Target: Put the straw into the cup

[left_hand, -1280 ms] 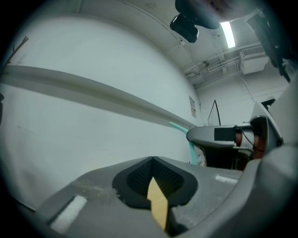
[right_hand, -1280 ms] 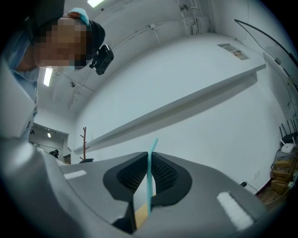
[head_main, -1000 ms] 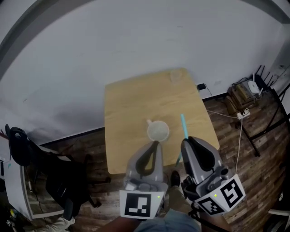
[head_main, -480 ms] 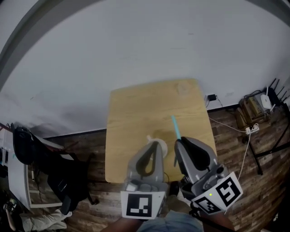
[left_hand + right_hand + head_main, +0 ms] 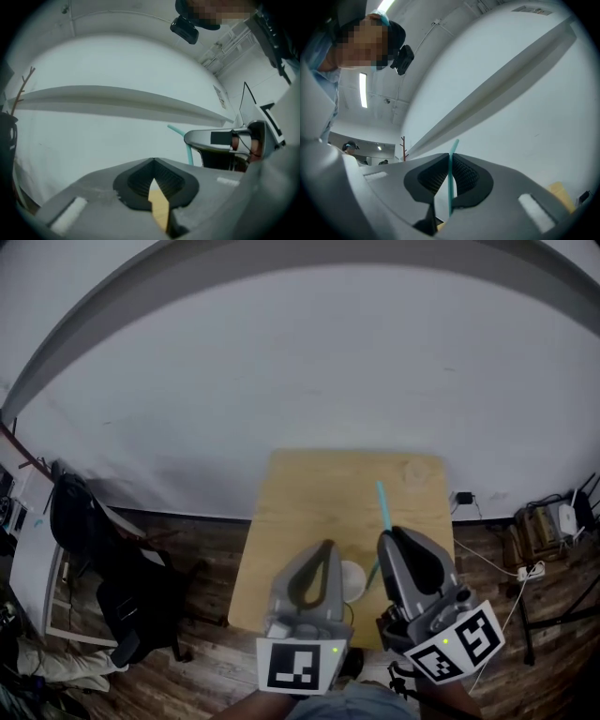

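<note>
Nearer the white mug [image 5: 353,579] now, right gripper [image 5: 391,538] pinches the teal straw [image 5: 382,506], left gripper [image 5: 324,546] closed empty; next, lower it in.

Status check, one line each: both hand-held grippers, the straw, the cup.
left hand-held gripper: shut, nothing between the jaws.
right hand-held gripper: shut on the thin teal plastic straw.
thin teal plastic straw: clamped, upper end sticking out past the jaw tips; can't tell whether the lower end has reached the cup.
round white cup: upright on the light wooden table, partly hidden behind the left hand-held gripper.
</note>
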Demonstrator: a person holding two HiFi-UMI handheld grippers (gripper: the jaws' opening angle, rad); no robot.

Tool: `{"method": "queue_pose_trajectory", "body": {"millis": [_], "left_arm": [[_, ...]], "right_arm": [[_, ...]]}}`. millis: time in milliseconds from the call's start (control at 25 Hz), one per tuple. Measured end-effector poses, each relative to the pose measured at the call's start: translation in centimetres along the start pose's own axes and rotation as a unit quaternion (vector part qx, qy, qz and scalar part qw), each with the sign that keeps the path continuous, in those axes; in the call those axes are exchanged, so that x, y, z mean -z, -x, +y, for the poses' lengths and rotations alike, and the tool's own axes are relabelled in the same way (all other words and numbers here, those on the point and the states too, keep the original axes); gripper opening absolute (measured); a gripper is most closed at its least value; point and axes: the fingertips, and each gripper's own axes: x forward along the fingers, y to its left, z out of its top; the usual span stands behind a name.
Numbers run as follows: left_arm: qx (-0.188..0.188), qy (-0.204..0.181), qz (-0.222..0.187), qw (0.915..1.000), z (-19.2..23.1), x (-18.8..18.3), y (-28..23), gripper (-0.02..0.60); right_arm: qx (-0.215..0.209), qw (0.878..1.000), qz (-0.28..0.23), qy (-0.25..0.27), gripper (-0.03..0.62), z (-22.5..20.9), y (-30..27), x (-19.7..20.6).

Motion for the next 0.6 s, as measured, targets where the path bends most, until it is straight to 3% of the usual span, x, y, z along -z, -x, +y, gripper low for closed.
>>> {"method": "queue_pose_trajectory", "body": {"millis": [240, 600], "left_arm": [[-0.010, 0.001, -0.018, 0.9998, 2.4, -0.9, -0.5, 0.017], [0.009, 0.029, 0.018, 0.9994, 5.0, 1.8, -2.5, 0.017]], "right_arm": [[-0.011, 1.000, 0.003, 0.009, 0.032, 0.8, -2.4, 0.5], [0.023, 0.999, 0.038, 0.001, 0.032, -0.7, -4.8, 3.9]]}}
